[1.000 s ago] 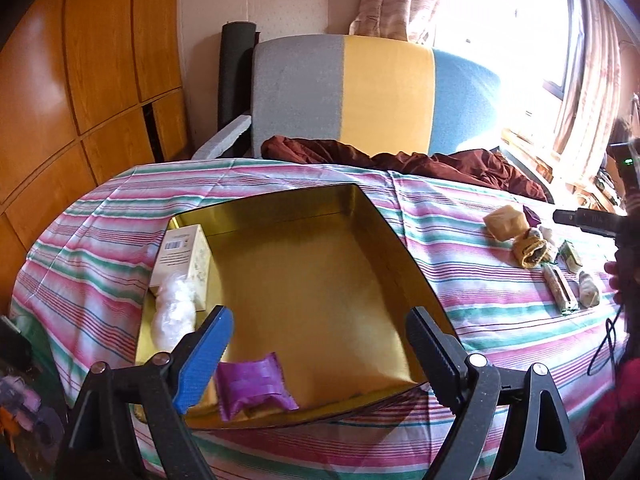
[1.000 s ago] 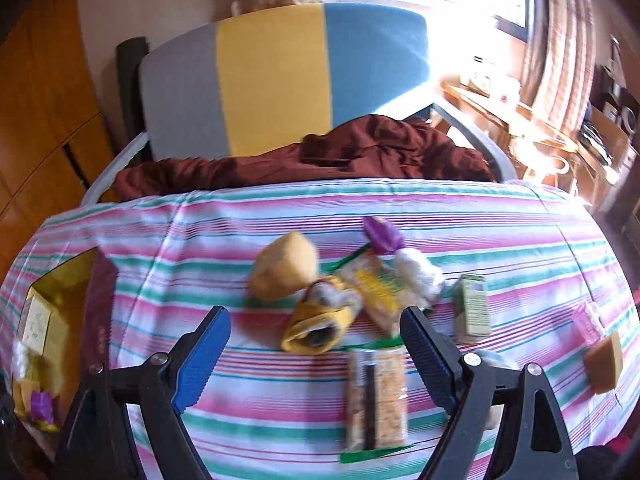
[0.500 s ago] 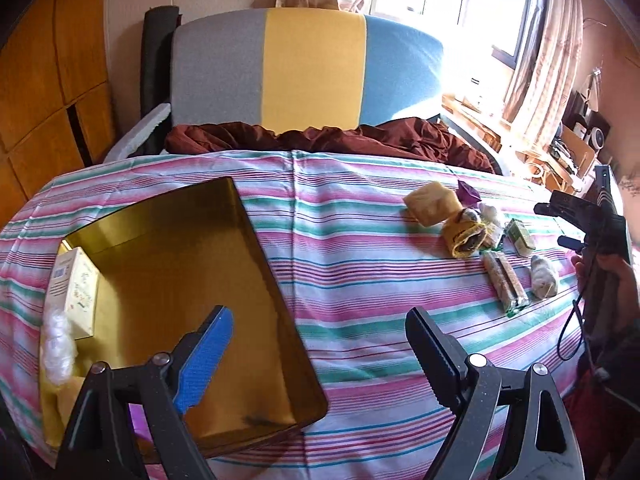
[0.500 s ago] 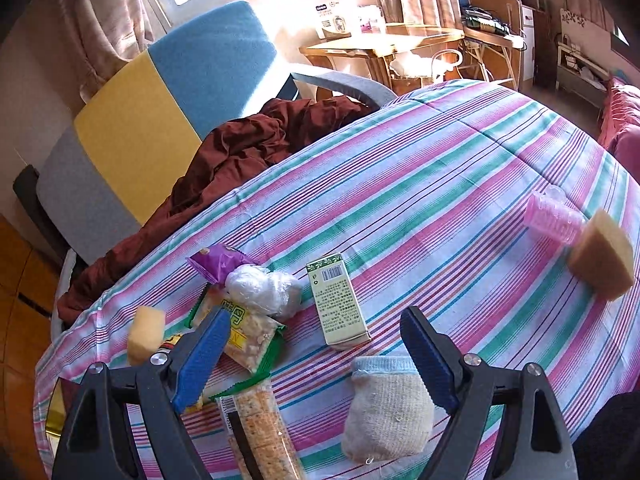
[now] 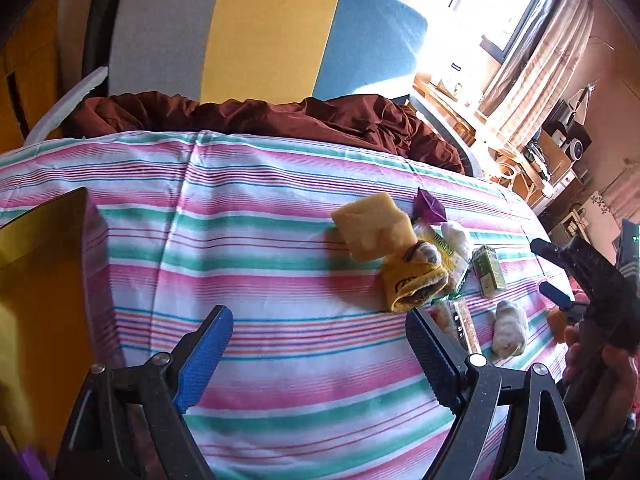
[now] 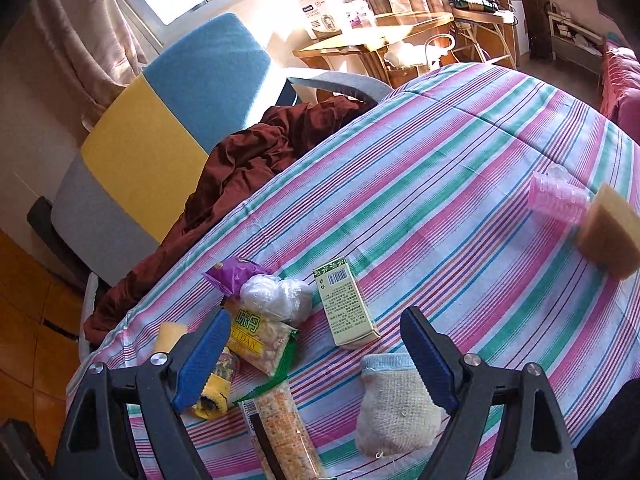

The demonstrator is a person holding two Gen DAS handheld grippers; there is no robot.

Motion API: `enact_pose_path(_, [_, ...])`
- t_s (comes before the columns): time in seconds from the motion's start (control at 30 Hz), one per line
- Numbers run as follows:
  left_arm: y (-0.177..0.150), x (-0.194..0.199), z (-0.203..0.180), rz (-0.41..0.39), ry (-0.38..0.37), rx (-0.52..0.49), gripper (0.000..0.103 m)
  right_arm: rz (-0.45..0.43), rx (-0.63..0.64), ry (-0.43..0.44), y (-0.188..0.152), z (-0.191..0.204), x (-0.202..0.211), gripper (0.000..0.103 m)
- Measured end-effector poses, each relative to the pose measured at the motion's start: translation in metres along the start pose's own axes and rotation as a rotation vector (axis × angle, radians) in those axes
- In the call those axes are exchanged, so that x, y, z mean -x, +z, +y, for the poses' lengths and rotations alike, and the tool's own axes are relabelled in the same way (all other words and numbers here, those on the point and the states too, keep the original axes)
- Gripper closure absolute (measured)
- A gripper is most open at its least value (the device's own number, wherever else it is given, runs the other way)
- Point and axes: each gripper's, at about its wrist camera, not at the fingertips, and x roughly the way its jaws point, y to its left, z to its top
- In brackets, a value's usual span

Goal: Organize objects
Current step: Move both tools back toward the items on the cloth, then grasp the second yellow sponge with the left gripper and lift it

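My left gripper [image 5: 318,354] is open and empty above the striped tablecloth, between the gold tin [image 5: 36,280] at the left edge and a pile of loose items at the right: a yellow sponge [image 5: 372,228], a rolled yellow sock [image 5: 414,280], a green box [image 5: 488,272]. My right gripper [image 6: 316,354] is open and empty, low over the pile: a green box [image 6: 348,308], a white sock [image 6: 394,408], a cracker pack [image 6: 284,432], a snack bag [image 6: 260,340], a white plastic ball [image 6: 276,296]. The right gripper also shows in the left wrist view [image 5: 560,280].
A pink plastic cup [image 6: 558,198] and a brown sponge [image 6: 612,236] lie at the table's right side. A grey, yellow and blue chair [image 5: 260,36] with a maroon cloth [image 5: 280,120] stands behind the table.
My left gripper has swung right, away from the gold tin toward the pile. My right gripper has turned right and come closer to the box and sock.
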Motion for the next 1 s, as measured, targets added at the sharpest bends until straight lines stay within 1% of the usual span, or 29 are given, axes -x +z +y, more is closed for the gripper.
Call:
enact_pose_path(0.07, [0.013,-0.016,-0.006,0.013,-0.041,0.006,0.014,0.012,-0.008,0.012,0.0,-0.001,-0.002,0.015])
enact_pose_path(0.17, [0.033,-0.039,-0.015,0.03,-0.085,0.029,0.01,0.02,-0.002,0.027,-0.001,0.001,-0.003,0.015])
enact_pose_path(0.23, [0.044,-0.053,-0.019,0.037,-0.084,0.048,0.006,0.025,0.006,0.036,-0.001,0.003,-0.004,0.015])
enact_pose_path(0.27, [0.048,-0.06,-0.02,0.041,-0.094,0.062,0.006,0.028,0.009,0.037,-0.002,0.004,-0.005,0.015])
enact_pose_path(0.37, [0.06,-0.077,-0.024,0.06,-0.083,0.088,0.006,0.034,0.012,0.045,-0.002,0.005,-0.006,0.015])
enact_pose_path(0.4, [0.063,-0.081,-0.026,0.059,-0.087,0.085,0.006,0.035,0.01,0.048,-0.002,0.004,-0.006,0.015])
enact_pose_path(0.5, [0.071,-0.095,-0.033,0.064,-0.067,0.073,0.006,0.035,0.009,0.052,-0.002,0.004,-0.006,0.015])
enact_pose_path(0.63, [0.076,-0.112,-0.039,0.086,-0.084,0.079,0.007,0.043,0.021,0.051,-0.002,0.007,-0.009,0.015])
enact_pose_path(0.67, [0.076,-0.117,-0.04,0.09,-0.08,0.075,0.008,0.045,0.025,0.05,-0.002,0.007,-0.009,0.015])
enact_pose_path(0.7, [0.075,-0.12,-0.041,0.095,-0.071,0.074,0.012,0.049,0.029,0.049,-0.003,0.008,-0.01,0.015])
enact_pose_path(0.73, [0.074,-0.125,-0.041,0.109,-0.069,0.075,0.022,0.051,0.033,0.049,-0.003,0.009,-0.011,0.015])
enact_pose_path(0.77, [0.072,-0.13,-0.041,0.125,-0.073,0.076,0.028,0.052,0.037,0.047,-0.003,0.009,-0.012,0.015])
enact_pose_path(0.8, [0.069,-0.133,-0.039,0.132,-0.059,0.076,0.036,0.052,0.035,0.044,-0.003,0.01,-0.012,0.015])
enact_pose_path(0.9, [0.063,-0.128,-0.036,0.106,-0.085,0.054,0.041,0.05,0.046,0.035,-0.004,0.01,-0.013,0.015])
enact_pose_path(1.0, [0.053,-0.114,-0.031,0.08,-0.078,0.026,0.044,0.051,0.053,0.035,-0.005,0.01,-0.013,0.015])
